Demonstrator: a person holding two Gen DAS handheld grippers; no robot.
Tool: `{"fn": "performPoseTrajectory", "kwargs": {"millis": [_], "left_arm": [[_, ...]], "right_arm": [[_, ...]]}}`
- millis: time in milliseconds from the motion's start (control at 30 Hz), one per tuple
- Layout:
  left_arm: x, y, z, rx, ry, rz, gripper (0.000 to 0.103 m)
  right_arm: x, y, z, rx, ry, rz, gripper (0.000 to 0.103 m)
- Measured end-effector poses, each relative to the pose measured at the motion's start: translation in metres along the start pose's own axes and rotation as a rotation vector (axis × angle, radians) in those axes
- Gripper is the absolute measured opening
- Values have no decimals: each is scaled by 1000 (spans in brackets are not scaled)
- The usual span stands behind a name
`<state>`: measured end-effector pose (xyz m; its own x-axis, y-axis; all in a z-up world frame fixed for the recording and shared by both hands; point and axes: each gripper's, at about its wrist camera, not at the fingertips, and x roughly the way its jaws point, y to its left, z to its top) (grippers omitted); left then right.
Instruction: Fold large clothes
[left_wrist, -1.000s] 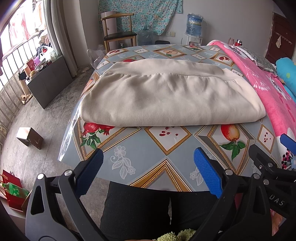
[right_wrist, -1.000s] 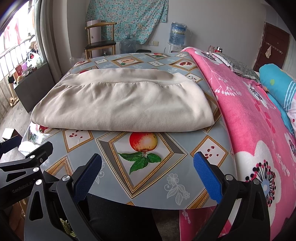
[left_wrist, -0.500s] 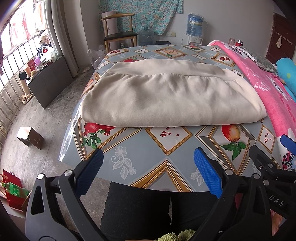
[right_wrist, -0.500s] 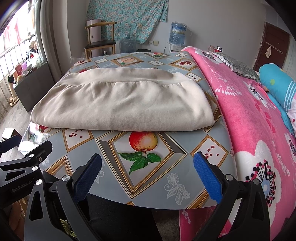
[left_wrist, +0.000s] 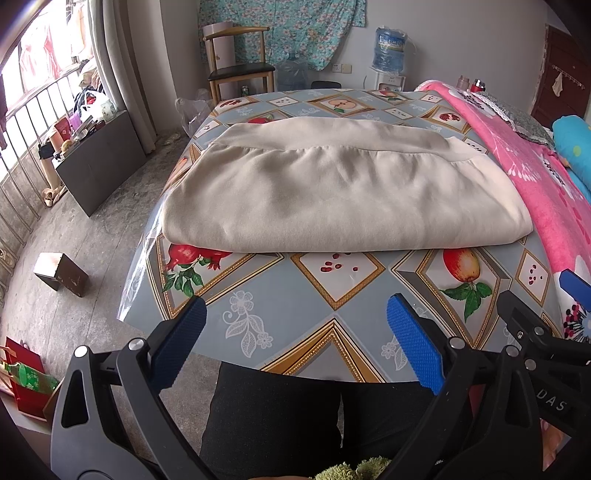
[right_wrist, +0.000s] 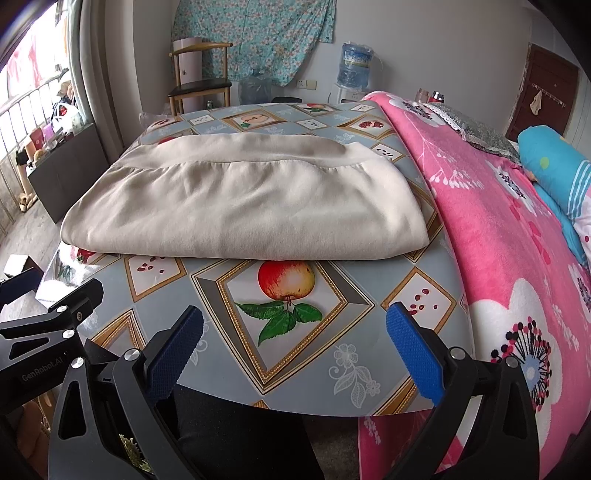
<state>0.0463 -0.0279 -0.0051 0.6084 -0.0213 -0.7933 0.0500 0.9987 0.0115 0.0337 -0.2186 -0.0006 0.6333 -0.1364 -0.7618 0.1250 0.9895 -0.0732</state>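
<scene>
Ahead of both claws, on the fruit-patterned table (left_wrist: 332, 317), lies the beige garment (left_wrist: 340, 199), already doubled into a thick slab with a ribbed band running along its far side. Its long axis runs left to right across my view, square to the way the fingers point, and its near folded edge faces me, apart from both tools with a strip of bare tablecloth between. I judge the left gripper (left_wrist: 295, 339) to sit opposite the left-middle of that edge and the right gripper (right_wrist: 295, 339) opposite the right-middle, so neither arm is clearly nearer; each has its own end within reach. Both claws hover at the table's near rim, over my lap, jaws spread wide, blue pads (right_wrist: 413, 354) well apart, holding nothing and touching nothing. The right end of the garment lies just beside the pink blanket (right_wrist: 498, 229) that bounds the table on that side, which I would mind if I take hold there. If another fold is wanted, I reckon it goes end over end along the long axis; otherwise the piece looks nearly finished.
</scene>
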Motion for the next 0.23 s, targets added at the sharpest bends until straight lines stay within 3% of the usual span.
{"fn": "performPoseTrajectory", "kwargs": {"millis": [233], "left_arm": [[0,0,0,-1,0,0,95]], "right_arm": [[0,1,1,-1,1,0,97]]}}
